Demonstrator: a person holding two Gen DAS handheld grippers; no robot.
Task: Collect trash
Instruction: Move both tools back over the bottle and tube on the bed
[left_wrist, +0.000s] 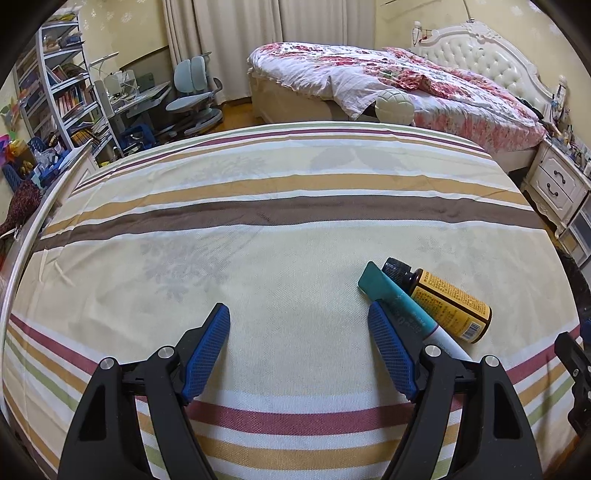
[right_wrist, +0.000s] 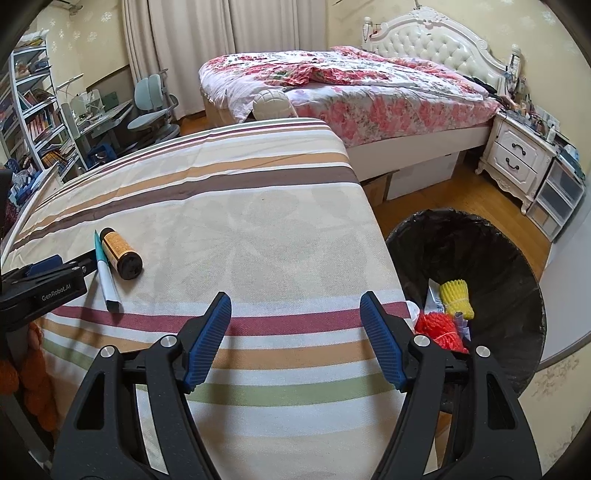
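Note:
A brown bottle (left_wrist: 447, 299) with an orange label and black cap lies on the striped cloth (left_wrist: 258, 221). A teal-and-white tube (left_wrist: 400, 304) lies against it. My left gripper (left_wrist: 297, 312) is open over bare cloth, and its right finger (left_wrist: 388, 343) sits just beside the tube, which runs behind it. In the right wrist view the bottle (right_wrist: 120, 253) and tube (right_wrist: 105, 269) lie at the far left. My right gripper (right_wrist: 295, 299) is open and holds nothing, near the cloth's right edge. Past that edge stands a bin with a black bag (right_wrist: 480, 240).
A yellow foam net (right_wrist: 456, 299), a red net (right_wrist: 439, 330) and scraps lie in the bin. Beyond are a floral bed (right_wrist: 369, 92), a white nightstand (right_wrist: 517, 158), a desk with a chair (left_wrist: 192, 92) and bookshelves (left_wrist: 55, 92). The left gripper's black frame (right_wrist: 40, 291) enters at the left.

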